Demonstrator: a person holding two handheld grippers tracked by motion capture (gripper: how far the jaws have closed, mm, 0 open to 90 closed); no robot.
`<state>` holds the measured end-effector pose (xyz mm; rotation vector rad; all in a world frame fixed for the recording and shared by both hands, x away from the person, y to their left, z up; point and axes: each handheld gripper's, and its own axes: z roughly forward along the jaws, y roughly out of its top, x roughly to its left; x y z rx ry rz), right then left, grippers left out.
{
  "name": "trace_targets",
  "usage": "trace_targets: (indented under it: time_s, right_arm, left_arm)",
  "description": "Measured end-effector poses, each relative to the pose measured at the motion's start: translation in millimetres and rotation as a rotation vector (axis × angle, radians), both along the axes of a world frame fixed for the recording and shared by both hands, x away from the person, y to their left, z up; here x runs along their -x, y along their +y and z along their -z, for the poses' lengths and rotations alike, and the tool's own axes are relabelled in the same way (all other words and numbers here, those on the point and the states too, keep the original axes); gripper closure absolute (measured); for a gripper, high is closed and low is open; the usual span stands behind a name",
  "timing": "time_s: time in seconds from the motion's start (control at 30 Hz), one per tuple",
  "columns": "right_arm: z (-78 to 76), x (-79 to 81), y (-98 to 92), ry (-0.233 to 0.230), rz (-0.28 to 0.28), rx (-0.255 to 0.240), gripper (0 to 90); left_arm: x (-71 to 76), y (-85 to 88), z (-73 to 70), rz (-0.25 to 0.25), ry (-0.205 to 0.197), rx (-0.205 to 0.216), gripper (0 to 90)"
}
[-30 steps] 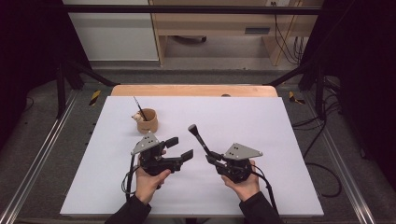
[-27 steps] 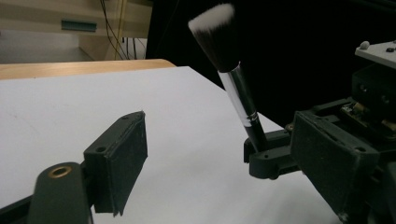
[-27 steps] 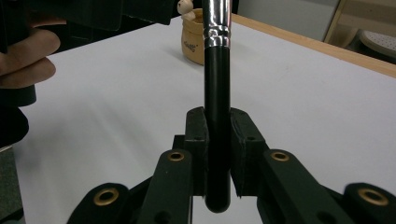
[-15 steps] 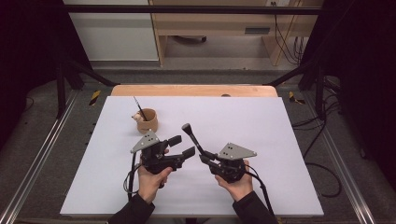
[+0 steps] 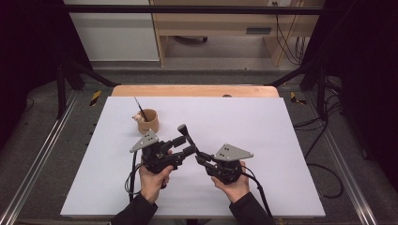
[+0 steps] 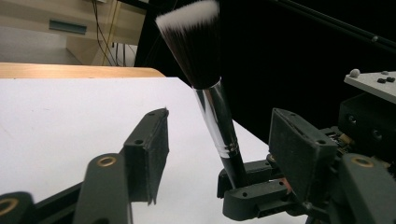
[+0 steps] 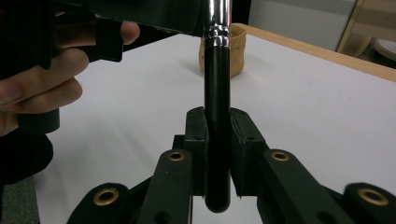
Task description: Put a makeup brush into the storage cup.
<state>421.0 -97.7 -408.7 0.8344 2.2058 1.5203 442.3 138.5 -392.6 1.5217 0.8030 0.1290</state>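
Just beyond the tools, a tan cup (image 5: 148,123) holding 1 thin brush (image 5: 140,108).

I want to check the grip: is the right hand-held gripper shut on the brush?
Shut: the right hand-held gripper clamps the brush handle between both pads.

On the white table (image 5: 263,122) you have a small tan cup (image 5: 149,124) with a thin dark stick (image 5: 140,108) in it, leaning left.
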Motion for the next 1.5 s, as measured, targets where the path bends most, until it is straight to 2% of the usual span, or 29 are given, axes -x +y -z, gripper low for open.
trace_targets:
  time_s: [0.27, 0.77, 1.23, 1.5]
  right_arm:
    - [0.2, 1.4, 4.1, -0.002, -0.008, -0.005, 79.5]
    - [2.5, 2.6, 7.6, 0.002, -0.017, -0.005, 79.5]
    - [4.5, 3.1, 10.3, 0.001, -0.028, -0.01, 79.3]
    - [5.1, 3.4, 12.1, 0.003, -0.036, -0.009, 79.2]
  left_arm:
    - [-0.6, -0.7, 2.3, 0.0, 0.023, 0.013, 49.6]
    - [2.4, 0.2, 3.3, -0.029, 0.014, 0.025, 69.8]
    - [7.4, -0.6, 2.2, -0.017, -0.009, 0.047, 74.9]
    - [11.0, -2.7, 0.2, -0.009, -0.033, 0.036, 76.9]
